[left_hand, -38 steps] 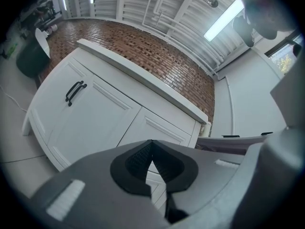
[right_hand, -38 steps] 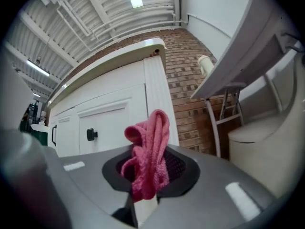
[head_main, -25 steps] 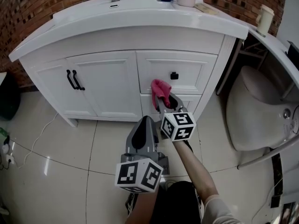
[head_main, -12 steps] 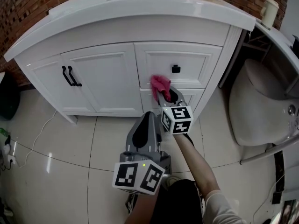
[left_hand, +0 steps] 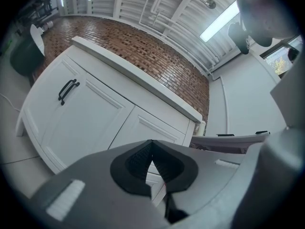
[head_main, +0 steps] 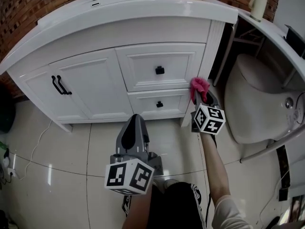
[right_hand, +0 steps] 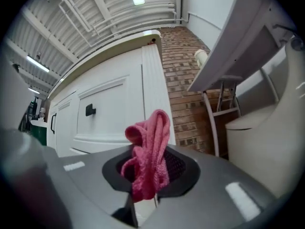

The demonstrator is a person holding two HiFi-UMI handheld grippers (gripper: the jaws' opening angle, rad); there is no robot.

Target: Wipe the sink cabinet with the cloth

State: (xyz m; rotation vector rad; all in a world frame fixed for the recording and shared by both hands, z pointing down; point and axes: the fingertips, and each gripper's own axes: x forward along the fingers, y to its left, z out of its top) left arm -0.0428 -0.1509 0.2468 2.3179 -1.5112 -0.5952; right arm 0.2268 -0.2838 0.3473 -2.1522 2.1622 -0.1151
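The white panelled wooden sink cabinet (head_main: 95, 87) stands against a red-brown brick wall (head_main: 19, 4) on a glossy pale tiled floor (head_main: 52, 166). It has two doors on its left and two drawers on its right, under a white basin top. Near its right end sits a white ceramic toilet (head_main: 252, 104). The grey left gripper (left_hand: 152, 162) hangs low in front of the cabinet, apart from it, its jaws pressed together on nothing. The grey right gripper (right_hand: 151, 173) reaches to the cabinet's right front corner post, jaws pinching a crumpled pink terry cloth (right_hand: 148, 149). The cloth sticks up past the jaw tips at the post, about level with the gap between the drawers; whether it touches the wood cannot be told. A small black knob (head_main: 159, 70) sits on each drawer
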